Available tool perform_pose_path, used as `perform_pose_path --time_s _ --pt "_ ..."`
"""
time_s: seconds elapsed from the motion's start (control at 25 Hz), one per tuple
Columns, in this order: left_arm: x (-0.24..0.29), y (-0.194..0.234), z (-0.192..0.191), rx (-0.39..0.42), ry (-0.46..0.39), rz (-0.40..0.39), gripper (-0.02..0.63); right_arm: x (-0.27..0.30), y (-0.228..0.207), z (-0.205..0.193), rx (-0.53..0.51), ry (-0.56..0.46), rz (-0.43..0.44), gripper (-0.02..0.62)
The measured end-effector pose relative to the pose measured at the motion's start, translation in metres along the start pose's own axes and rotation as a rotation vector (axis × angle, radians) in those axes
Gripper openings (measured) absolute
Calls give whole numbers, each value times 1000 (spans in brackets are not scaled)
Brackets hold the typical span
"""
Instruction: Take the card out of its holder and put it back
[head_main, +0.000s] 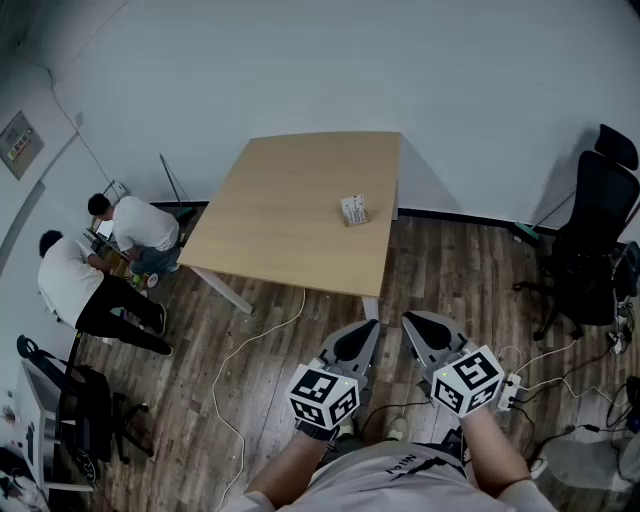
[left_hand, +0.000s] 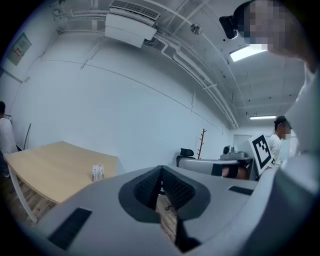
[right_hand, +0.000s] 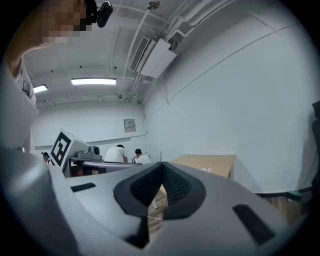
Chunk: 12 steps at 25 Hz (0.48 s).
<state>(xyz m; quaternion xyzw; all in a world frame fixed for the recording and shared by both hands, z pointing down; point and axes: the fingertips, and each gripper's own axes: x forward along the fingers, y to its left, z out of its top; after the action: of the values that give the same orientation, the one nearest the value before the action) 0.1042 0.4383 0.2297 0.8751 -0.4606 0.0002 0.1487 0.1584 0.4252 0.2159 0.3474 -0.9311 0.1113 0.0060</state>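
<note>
A small white card in its holder (head_main: 354, 209) stands on the right part of the light wooden table (head_main: 290, 220); it also shows far off as the card holder (left_hand: 98, 172) in the left gripper view and a pale speck, the card holder (right_hand: 206, 170), in the right gripper view. My left gripper (head_main: 372, 327) and right gripper (head_main: 408, 320) are held close to my body, well short of the table, above the wooden floor. Both are shut with their tips meeting and nothing between them. In its own view the left gripper (left_hand: 161, 170) points up toward the wall, as does the right gripper (right_hand: 162, 166).
Two people (head_main: 95, 265) crouch at the left by the wall near bags. A black office chair (head_main: 590, 240) stands at the right. A white cable (head_main: 245, 350) and black cables (head_main: 560, 375) trail over the floor. A coat stand (left_hand: 201, 142) is at the far wall.
</note>
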Motion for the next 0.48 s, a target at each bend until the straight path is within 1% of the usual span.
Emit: perform_pose_path --time_s 0.36,0.48 --pt "4 -8 0 8 2 6 14 -7 -5 2 1 -5 11 12" --pt "5 -9 -1 7 6 8 12 -8 -5 1 18 -13 28 12"
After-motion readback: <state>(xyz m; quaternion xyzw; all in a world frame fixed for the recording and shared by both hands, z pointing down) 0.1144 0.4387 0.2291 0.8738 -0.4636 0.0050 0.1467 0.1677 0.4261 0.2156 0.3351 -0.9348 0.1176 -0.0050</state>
